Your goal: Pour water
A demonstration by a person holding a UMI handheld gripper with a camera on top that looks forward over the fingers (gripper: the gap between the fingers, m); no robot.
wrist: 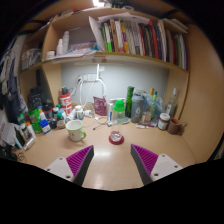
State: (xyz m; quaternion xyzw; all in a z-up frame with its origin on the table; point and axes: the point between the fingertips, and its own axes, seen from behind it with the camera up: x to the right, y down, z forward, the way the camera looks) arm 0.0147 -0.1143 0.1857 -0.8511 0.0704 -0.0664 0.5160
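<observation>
Purple-padded tongs (112, 162) hang spread and empty at lower centre; the bottles (140, 108) mid-frame on the tabletop (110, 165) remain ungrasped, pouring unstarted.

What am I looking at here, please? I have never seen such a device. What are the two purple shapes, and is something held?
There is one picture, taken by a wide-angle camera riding on a handheld gripper that a person carries. It looks forward along the two fingers. The purple shapes are pads on the inner faces of those fingers. The fingers stand open and hold nothing. Beyond them lies a wooden desk with a white cup, a small red dish and many bottles near the wall. Above the desk, a shelf holds books.
</observation>
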